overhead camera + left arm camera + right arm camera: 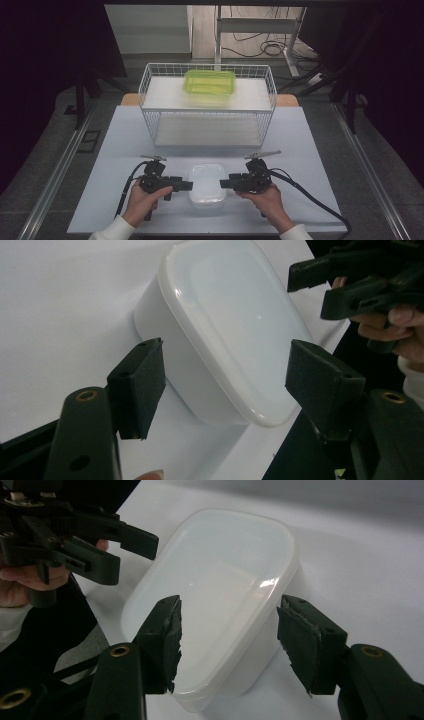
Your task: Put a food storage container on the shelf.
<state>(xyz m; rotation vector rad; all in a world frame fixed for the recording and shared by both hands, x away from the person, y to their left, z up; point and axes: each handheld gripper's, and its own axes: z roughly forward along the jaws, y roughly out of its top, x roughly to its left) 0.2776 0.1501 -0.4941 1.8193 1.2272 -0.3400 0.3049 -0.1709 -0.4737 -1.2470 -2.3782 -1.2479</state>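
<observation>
The white lidded container (206, 184) sits near the table's (115, 150) front edge. Your left gripper (189, 185) and right gripper (223, 183) flank it, jaws open, gripping nothing.

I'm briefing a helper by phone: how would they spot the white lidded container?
Start at the wire basket at the table's far side. In front of it, near the front edge, sits the white lidded container. Unlike the green container, it's milky white.
</observation>
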